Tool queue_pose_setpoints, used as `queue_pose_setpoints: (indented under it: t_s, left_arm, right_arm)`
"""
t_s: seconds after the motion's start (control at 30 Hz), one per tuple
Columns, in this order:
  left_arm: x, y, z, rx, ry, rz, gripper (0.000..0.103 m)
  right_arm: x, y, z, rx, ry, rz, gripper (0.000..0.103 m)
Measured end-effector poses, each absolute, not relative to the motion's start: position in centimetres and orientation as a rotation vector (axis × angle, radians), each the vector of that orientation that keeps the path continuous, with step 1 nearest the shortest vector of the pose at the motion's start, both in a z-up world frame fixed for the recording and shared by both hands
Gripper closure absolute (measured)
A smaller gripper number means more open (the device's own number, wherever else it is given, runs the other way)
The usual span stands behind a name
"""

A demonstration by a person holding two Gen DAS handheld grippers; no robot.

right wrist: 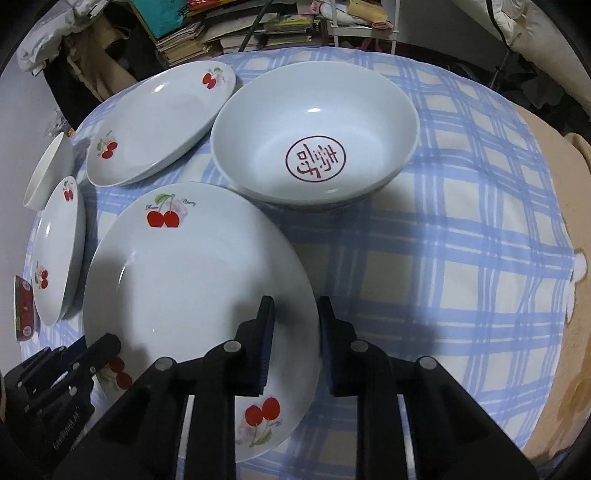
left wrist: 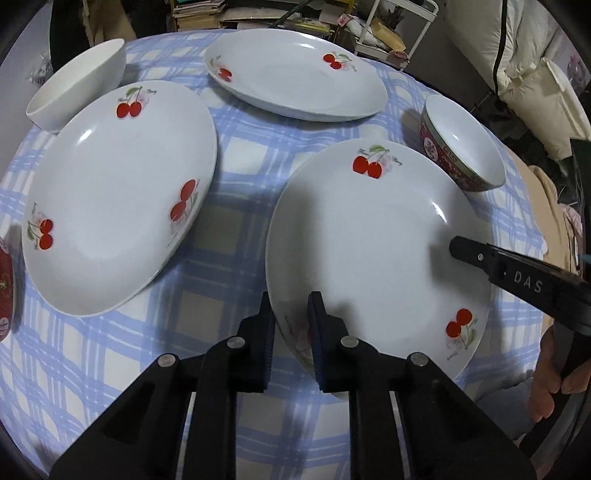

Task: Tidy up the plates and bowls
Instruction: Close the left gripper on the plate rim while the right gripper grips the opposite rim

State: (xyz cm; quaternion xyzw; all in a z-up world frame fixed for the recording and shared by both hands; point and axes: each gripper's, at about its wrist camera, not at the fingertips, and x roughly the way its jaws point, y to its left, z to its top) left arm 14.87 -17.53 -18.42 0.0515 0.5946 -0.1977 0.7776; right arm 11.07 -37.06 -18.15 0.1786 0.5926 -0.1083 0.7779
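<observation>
Three white cherry-print plates lie on the checked tablecloth. The near plate (left wrist: 373, 243) (right wrist: 192, 280) sits between both grippers. My left gripper (left wrist: 290, 306) straddles its left rim, jaws slightly apart, one finger inside and one outside the rim. My right gripper (right wrist: 295, 314) straddles its right rim the same way, and it shows in the left wrist view (left wrist: 458, 251). A second plate (left wrist: 118, 192) (right wrist: 59, 251) lies left, a third (left wrist: 295, 74) (right wrist: 159, 125) at the back. A red-patterned bowl (left wrist: 461, 144) (right wrist: 317, 136) stands right of the near plate. A plain white bowl (left wrist: 77, 81) (right wrist: 48, 170) stands far left.
Another red-patterned dish edge (left wrist: 5, 291) (right wrist: 24, 310) shows at the far left. Stacked books and clutter (right wrist: 207, 33) stand behind the table. The tablecloth (right wrist: 443, 258) stretches to the right. A hand (left wrist: 554, 369) holds the right gripper's handle.
</observation>
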Motion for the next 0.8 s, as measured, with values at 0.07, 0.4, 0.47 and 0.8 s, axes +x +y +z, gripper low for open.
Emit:
queue_pose_setpoints:
  t_s: [0.07,0.4,0.47,0.8]
  left_arm:
    - [15.4,-17.4,-18.5,0.110,1.288,-0.432,0.086]
    - [15.9,-17.2,-17.7,0.203,1.305,-0.379,0.083]
    - [15.9,-16.6,-17.7,0.199,1.318,-0.378,0.083]
    - [14.8,-12.2,-17.8,0.138,1.354,-0.376,0.083]
  right_arm:
    - [10.8,-37.3,-18.2,0.406,1.284,-0.226,0.081]
    - [8.8,-38.1,-18.1,0.599,1.291,-0.119,0.085]
    - [8.7,-37.1,-18.0,0.605,1.308,-0.092,0.085]
    - [8.0,-32.1,-18.3,0.535,1.402,-0.075,0.085]
